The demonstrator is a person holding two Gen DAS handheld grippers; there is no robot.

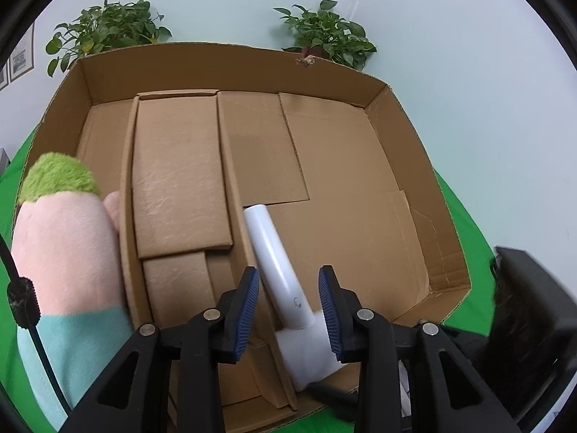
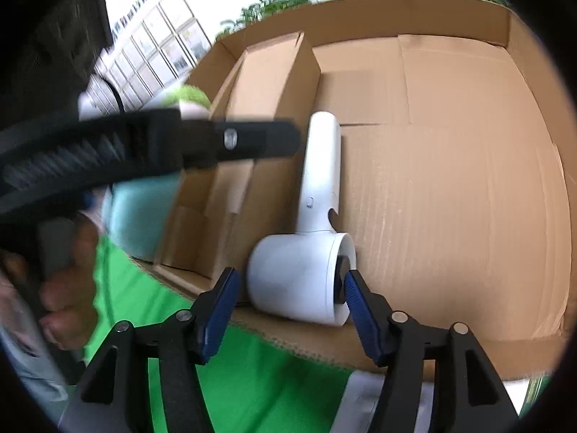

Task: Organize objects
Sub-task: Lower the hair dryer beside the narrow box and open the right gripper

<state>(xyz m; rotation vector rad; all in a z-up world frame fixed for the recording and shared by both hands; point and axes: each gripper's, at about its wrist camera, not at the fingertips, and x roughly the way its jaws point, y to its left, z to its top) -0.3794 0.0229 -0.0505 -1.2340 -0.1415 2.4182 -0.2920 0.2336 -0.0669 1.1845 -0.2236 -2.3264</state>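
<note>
A white hair dryer [image 1: 277, 263] lies in the right compartment of a large open cardboard box [image 1: 414, 137], handle pointing to the far side. In the right wrist view the dryer [image 2: 306, 274] rests against the box's near wall [image 2: 414, 346]. My left gripper [image 1: 288, 306] is open, its fingers either side of the dryer's handle, not closed on it. My right gripper [image 2: 288, 288] is open around the dryer's barrel. A pink and green plush toy [image 1: 61, 245] sits outside the box's left wall.
Cardboard dividers [image 1: 230, 176] split the box into compartments. The box stands on a green cloth [image 1: 465, 216]. Two potted plants [image 1: 324, 32] stand behind it. A dark object [image 1: 530, 317] is at the right. The left gripper's body [image 2: 144, 144] crosses the right wrist view.
</note>
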